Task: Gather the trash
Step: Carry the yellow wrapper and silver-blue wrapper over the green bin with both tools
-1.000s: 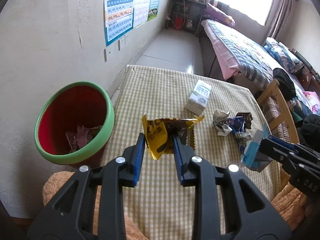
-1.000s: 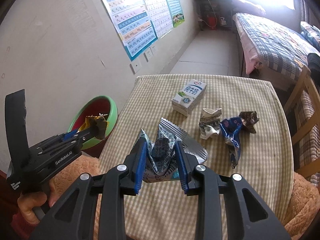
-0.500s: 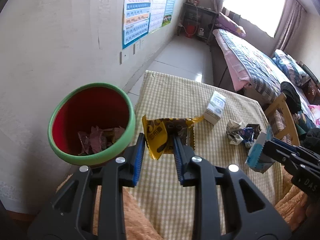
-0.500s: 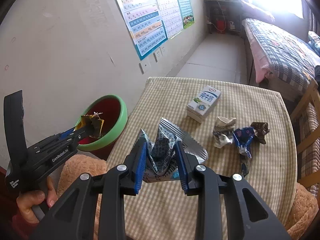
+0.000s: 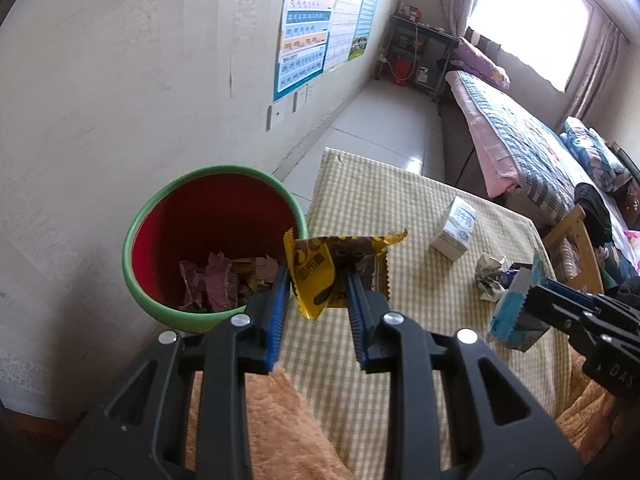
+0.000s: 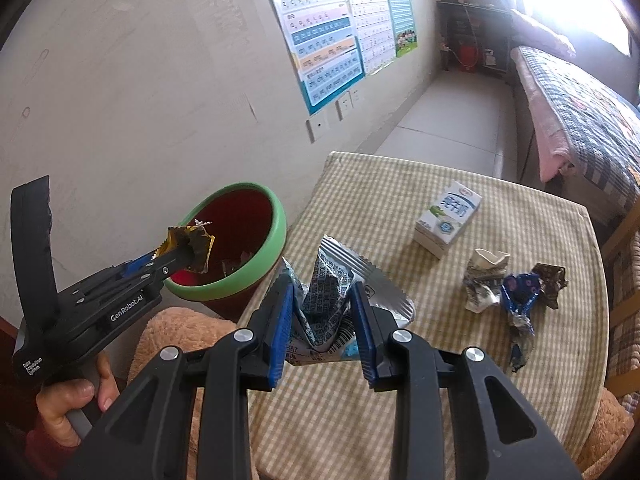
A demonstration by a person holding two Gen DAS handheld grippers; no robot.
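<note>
My left gripper (image 5: pixel 316 280) is shut on a yellow snack wrapper (image 5: pixel 320 268) and holds it in the air by the rim of the green bin with a red inside (image 5: pixel 168 304). The right wrist view shows that wrapper (image 6: pixel 192 244) over the bin's (image 6: pixel 276 248) near rim. Several wrappers lie in the bin. My right gripper (image 6: pixel 322 292) is shut on a silver-blue foil wrapper (image 6: pixel 332 292) above the checked table (image 6: pixel 400 380), right of the bin.
On the table lie a milk carton (image 6: pixel 448 218), a crumpled white paper (image 6: pixel 484 280) and a crumpled blue wrapper (image 6: pixel 520 300). A wall with posters is on the left. A bed (image 5: pixel 520 136) and a wooden chair (image 5: pixel 576 236) stand right of the table.
My left gripper has carried the yellow wrapper left, from over the table to the bin's rim. My right gripper has followed left with the foil wrapper still in it.
</note>
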